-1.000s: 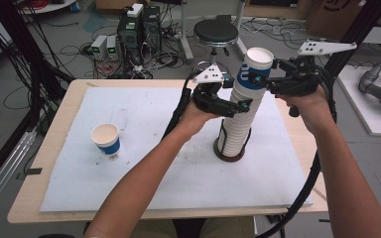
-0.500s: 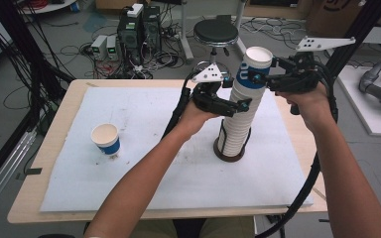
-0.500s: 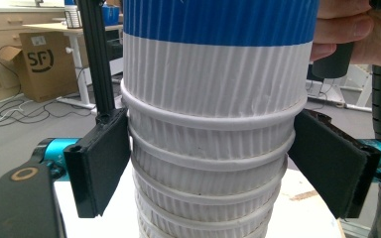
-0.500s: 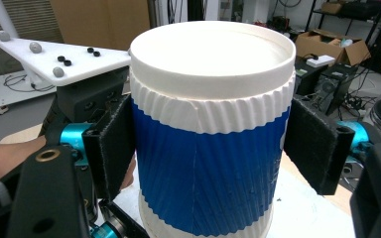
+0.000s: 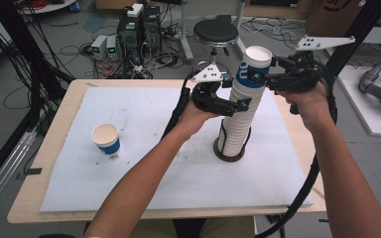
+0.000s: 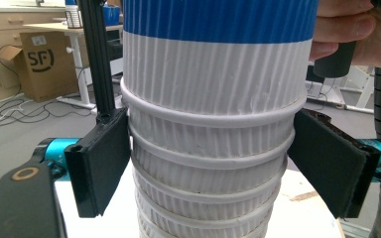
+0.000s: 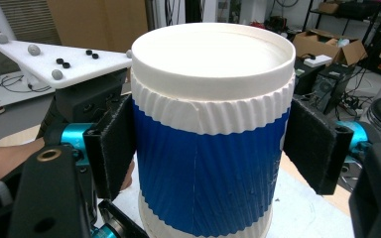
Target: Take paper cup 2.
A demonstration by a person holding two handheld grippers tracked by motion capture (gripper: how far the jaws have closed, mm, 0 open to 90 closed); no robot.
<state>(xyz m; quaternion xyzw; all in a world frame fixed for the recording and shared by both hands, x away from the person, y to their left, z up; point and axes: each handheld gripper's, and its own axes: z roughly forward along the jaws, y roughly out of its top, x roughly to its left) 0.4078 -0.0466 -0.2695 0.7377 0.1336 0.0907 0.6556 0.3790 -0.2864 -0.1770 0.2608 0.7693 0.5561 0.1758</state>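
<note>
Now my right gripper (image 5: 258,75) is clamped on the top cup (image 5: 254,64); my left gripper (image 5: 243,104) pinches the cup stack (image 5: 235,124) below.

"SF" in dark letters on a brown cardboard box (image 6: 35,62), floor level, far left of the left gripper's (image 6: 211,168) left jaw and behind it. White label sticker above the logo on that box, print too small to read. Cups, plates, other boxes: no legible text.
</note>
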